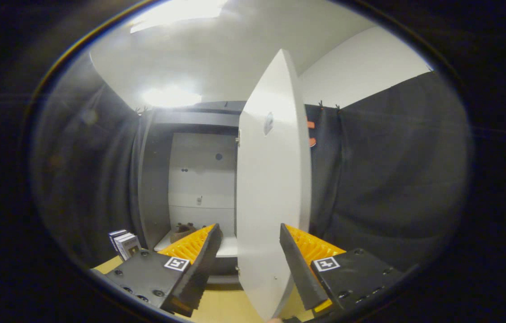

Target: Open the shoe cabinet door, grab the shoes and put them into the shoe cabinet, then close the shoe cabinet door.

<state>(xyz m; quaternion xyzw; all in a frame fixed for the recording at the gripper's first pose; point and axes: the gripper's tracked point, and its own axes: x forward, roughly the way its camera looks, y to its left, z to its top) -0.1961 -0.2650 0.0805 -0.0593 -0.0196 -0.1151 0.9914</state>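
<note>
At the lower left of the frame a small stack of white boxes with dark printed faces [125, 244] stands on the yellow-tan floor [226, 305] against the black cloth wall [91, 179]; the writing on them is too small to read. Just right of them rises the dark grey shoe cabinet [156, 179], its interior open, with pale back panels and a white shelf [228, 246] low inside. On that shelf, partly hidden behind the left finger, sits a brown shoe [183, 231]. The gripper [250, 264] fills the lower middle of the frame with its fingers spread wide apart; each finger block carries a small square black-and-white marker tag, which holds a pattern and no readable words. Between the fingers stands the tall white flat cabinet door [273, 188], swung out edge-on toward the camera, with a small round mark near its top. The right finger [297, 269] lies against the door's lower face or very close to it; the left finger [201, 264] stands clear of it, so the door is not clamped. To the right, more black cloth hangs below a white wall [369, 67] in the upper right.
</note>
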